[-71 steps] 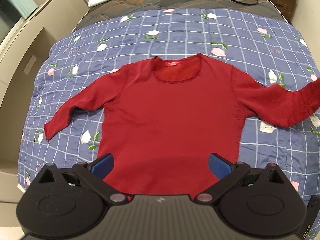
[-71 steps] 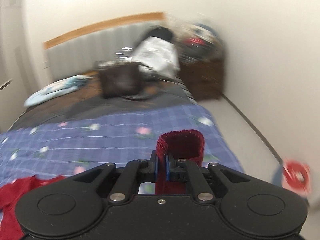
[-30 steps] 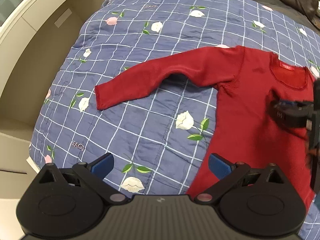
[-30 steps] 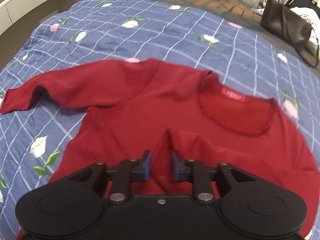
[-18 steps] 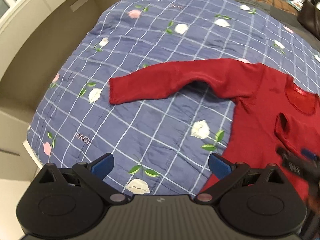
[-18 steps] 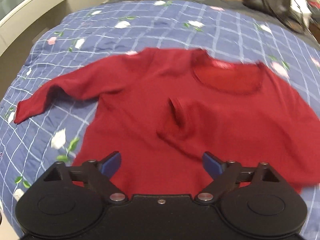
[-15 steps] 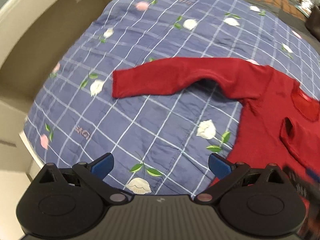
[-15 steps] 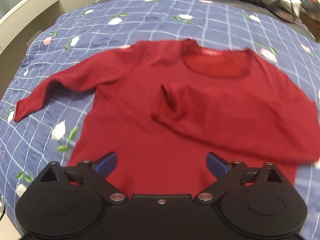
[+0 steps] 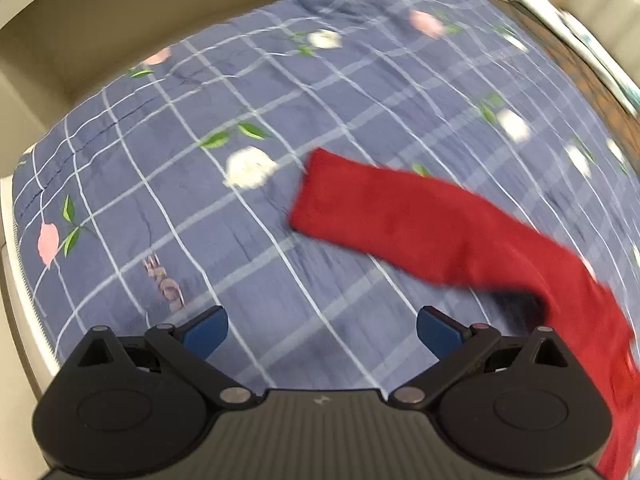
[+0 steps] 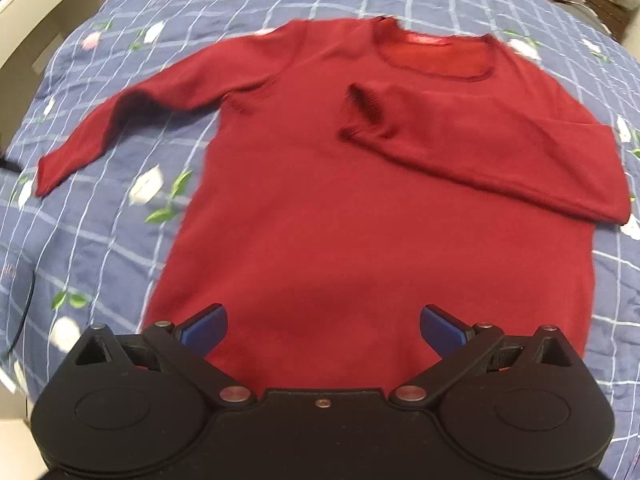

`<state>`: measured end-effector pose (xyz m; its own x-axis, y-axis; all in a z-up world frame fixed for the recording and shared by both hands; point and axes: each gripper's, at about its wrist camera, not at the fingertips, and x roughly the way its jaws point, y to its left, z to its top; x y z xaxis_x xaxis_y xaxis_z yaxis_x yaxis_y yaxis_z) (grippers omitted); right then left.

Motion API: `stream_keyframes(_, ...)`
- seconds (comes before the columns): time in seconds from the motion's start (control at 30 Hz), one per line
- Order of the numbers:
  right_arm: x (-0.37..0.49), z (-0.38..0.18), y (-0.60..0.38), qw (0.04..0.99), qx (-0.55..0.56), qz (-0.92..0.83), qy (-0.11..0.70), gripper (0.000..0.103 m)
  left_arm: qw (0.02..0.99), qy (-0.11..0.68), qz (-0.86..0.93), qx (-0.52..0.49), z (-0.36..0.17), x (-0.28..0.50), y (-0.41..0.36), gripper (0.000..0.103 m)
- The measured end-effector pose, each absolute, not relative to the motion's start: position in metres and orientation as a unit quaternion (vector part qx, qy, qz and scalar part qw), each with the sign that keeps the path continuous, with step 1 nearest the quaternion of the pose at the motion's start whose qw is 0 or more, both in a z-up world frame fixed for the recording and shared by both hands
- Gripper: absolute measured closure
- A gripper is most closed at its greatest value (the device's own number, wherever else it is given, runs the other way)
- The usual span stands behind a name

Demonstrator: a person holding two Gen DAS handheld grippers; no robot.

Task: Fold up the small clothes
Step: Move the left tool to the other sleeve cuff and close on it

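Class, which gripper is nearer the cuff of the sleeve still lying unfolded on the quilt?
Left. The left gripper hangs open just short of the unfolded sleeve's cuff. The right gripper is open over the sweater's hem, far from it.

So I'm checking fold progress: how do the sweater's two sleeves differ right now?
The right sleeve is folded across the sweater's chest, cuff below the neckline. The left sleeve lies stretched out on the quilt, cuff far from the body. Both are the same red knit and lie free of either gripper.

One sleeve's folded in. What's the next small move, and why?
Probably bring the open left gripper down onto the cuff of the outstretched sleeve and pinch it: that sleeve lies flat on the quilt, unfolded, and nothing is held.
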<state>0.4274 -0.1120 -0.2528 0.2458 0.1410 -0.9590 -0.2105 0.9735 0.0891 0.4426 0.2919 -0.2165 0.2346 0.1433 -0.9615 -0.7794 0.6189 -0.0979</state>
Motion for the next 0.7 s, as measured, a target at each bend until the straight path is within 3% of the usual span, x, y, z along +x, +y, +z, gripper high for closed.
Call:
stream_keyframes(0.2, 0.412, -0.257, -0.095, 0.772, -0.046, 0.129, 0.621, 0.001, 0.717, 0.533, 0.357, -0.272, -0.256, 0.457, 0.332, 0.003)
stream_keyframes(0.43, 0.412, -0.261, -0.093, 0.765, -0.035, 0.117, 0.633, 0.001, 0.706, 0.538, 0.351, -0.298, -0.281, 0.459, 0.354, 0.031)
stream_keyframes(0.57, 0.416, -0.26, -0.09, 0.765, -0.034, 0.118, 0.632, 0.001, 0.698, 0.538, 0.337, -0.33, -0.289, 0.461, 0.362, 0.052)
stream_keyframes(0.7, 0.418, -0.259, -0.088, 0.766, -0.033, 0.121, 0.631, 0.001, 0.692, 0.54, 0.327, -0.35, -0.294, 0.467, 0.365, 0.057)
